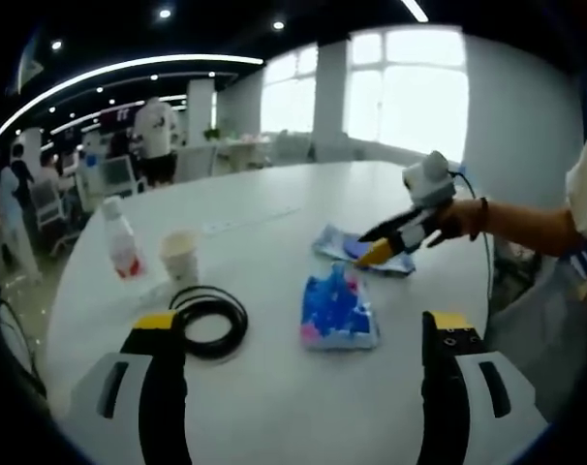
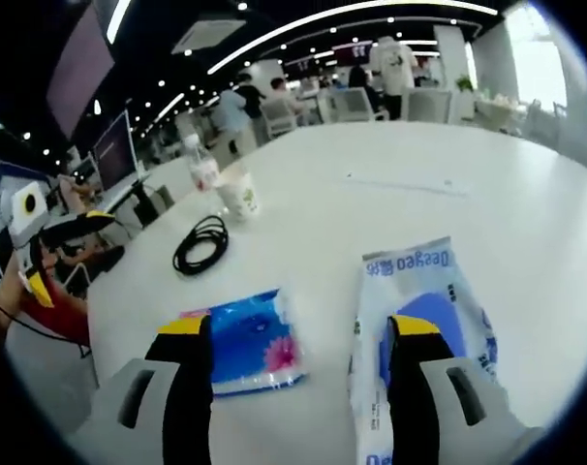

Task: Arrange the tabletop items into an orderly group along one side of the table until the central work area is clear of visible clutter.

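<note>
The tidying looks barely begun, judging by how things lie: the items sit scattered across the middle of the round white table (image 1: 303, 407) rather than grouped along one edge, and neither gripper holds anything.

By count there are five loose things: two soft plastic packets, one bottle, one cup and one cable. In the left gripper view the blue-and-pink plastic packet (image 1: 338, 312) lies flat at about 12 o'clock from the jaws, with the coiled black cable (image 1: 209, 321) at 10 o'clock just beyond the left jaw. The white paper cup (image 1: 180, 258) and the clear plastic bottle with a red label (image 1: 121, 240) stand upright side by side further out at 10 o'clock. The white-and-blue printed wipes packet (image 1: 347, 246) lies beyond, at 1 o'clock.

The left gripper (image 1: 303, 334) hovers with its fingers wide apart and empty. The right gripper (image 2: 298, 339) also has its fingers spread and empty; in the right gripper view it is poised low over the wipes packet, its right finger overlapping the packet, so that one seems likely to be taken first. Everything is left to gather.
</note>
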The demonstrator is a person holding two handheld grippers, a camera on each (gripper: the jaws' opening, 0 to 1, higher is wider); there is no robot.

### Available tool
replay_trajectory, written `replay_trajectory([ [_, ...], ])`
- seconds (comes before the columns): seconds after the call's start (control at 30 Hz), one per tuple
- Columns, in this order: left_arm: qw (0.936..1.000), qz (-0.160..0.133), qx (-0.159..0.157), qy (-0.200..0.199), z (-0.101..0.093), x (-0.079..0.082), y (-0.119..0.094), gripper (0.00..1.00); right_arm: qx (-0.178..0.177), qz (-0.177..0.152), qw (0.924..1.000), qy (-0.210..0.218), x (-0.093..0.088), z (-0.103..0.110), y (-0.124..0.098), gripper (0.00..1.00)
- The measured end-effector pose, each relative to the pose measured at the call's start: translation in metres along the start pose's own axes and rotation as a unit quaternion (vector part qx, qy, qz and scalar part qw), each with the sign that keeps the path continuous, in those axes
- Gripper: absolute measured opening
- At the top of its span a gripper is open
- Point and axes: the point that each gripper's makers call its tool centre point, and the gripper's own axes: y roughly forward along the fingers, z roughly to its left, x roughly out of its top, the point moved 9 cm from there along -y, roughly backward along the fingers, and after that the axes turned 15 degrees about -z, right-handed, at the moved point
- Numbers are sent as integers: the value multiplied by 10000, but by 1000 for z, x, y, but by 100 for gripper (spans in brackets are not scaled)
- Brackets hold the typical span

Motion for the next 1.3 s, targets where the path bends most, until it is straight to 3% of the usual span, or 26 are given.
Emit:
replay_trajectory([
  [0.27,9999,93,-126,70,0,2,5,99,-109,-58,9999,-67,7,2,-16,82],
  [0.7,9990,-5,-347,288,13,25,27,99,-550,-235,9982,6,15,-4,-43,100],
  [0.93,9984,-38,-494,276,14,29,39,99,-778,-263,9966,-2,12,-6,-55,99],
  [1.3,9972,-1,-731,135,15,26,57,99,-1145,-232,9924,380,1,-10,-77,99],
])
